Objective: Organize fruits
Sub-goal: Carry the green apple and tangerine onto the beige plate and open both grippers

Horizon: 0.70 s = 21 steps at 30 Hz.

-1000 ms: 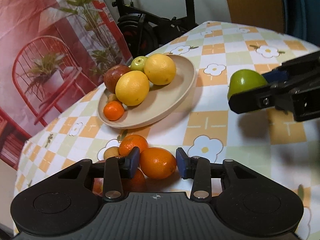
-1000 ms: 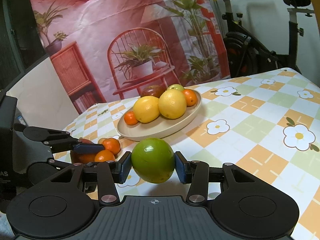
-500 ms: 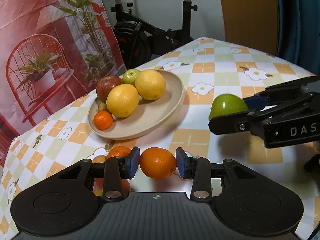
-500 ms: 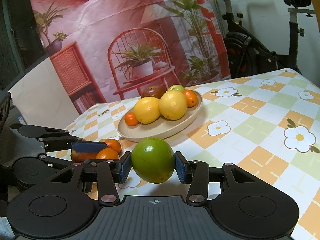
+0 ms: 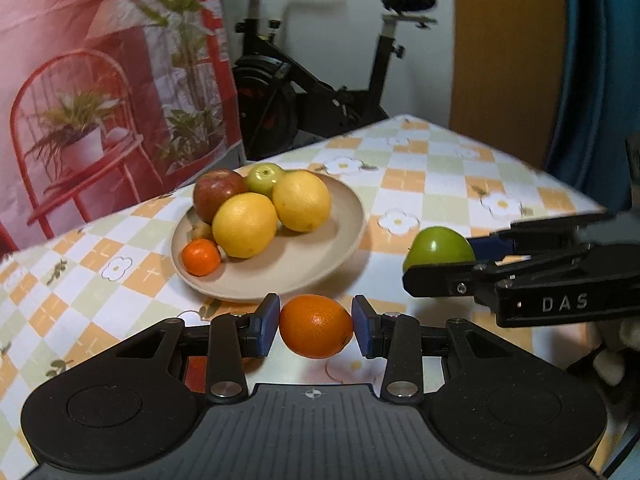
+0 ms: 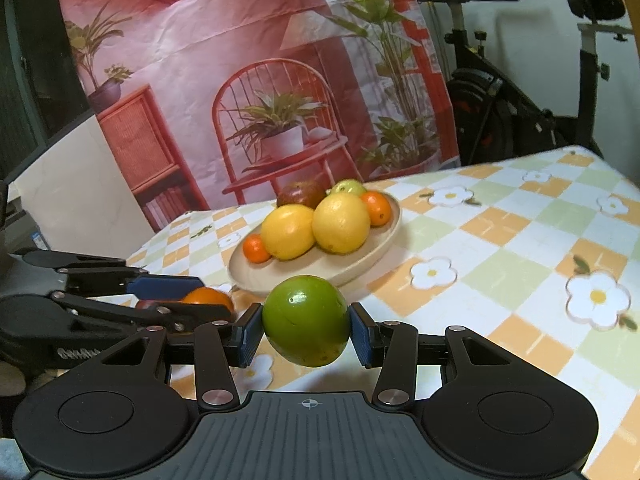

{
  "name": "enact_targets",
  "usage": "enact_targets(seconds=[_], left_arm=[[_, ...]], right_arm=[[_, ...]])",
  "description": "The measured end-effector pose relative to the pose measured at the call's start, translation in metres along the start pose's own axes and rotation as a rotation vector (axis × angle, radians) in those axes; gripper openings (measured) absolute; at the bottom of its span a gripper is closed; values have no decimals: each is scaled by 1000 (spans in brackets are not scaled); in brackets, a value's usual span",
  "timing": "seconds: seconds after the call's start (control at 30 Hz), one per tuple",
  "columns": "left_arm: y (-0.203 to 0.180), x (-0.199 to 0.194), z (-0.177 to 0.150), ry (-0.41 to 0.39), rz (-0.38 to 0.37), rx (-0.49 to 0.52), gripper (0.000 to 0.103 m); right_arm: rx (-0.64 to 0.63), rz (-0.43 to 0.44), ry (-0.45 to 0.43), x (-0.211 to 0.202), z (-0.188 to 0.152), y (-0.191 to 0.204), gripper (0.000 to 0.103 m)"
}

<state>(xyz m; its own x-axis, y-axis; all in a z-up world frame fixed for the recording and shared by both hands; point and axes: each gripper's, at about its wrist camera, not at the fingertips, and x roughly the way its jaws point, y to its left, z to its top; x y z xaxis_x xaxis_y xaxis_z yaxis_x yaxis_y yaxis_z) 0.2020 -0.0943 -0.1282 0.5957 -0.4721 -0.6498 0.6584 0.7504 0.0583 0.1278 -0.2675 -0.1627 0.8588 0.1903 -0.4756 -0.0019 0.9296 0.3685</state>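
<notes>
I am carrying one fruit in each tool. My left gripper (image 5: 316,326) is clamping a round orange citrus fruit (image 5: 316,332) between its blue pads, pinched across the widest part so it cannot roll out. My right gripper (image 6: 306,330) is gripping a large round green apple (image 6: 306,320) the same way, lifted clear of the checked floral tablecloth (image 6: 500,276).

Ahead of both tools is sitting the shallow beige plate (image 5: 340,248), the likely destination. It is holding two big yellow citrus fruits (image 5: 245,225), a dark red apple (image 5: 218,194), a small green apple (image 5: 264,178) and a small orange mandarin (image 5: 201,257), all crowded toward its far left. The near right part of the plate is lying bare, so I am judging that space fits both held fruits.

The right tool is hanging just right of my left one; I am keeping them apart so they do not collide.

More loose fruit is showing below my left fingers, mostly hidden.
</notes>
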Motion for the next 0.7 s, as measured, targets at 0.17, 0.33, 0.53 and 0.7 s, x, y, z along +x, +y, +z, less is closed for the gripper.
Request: enact_targets(seconds=[0.17, 0.33, 0.53, 0.7], left_arm=[[21, 6, 14, -31, 5, -110, 42], [36, 20, 28, -52, 17, -177, 42], [52, 44, 37, -33, 40, -250, 42], [62, 56, 36, -3, 51, -276, 42]], right_arm=[[-21, -25, -22, 12, 15, -9, 42], [-51, -39, -22, 33, 27, -11, 43], [-106, -33, -14, 58, 37, -2, 43], [-149, -33, 11, 77, 41, 5, 43]])
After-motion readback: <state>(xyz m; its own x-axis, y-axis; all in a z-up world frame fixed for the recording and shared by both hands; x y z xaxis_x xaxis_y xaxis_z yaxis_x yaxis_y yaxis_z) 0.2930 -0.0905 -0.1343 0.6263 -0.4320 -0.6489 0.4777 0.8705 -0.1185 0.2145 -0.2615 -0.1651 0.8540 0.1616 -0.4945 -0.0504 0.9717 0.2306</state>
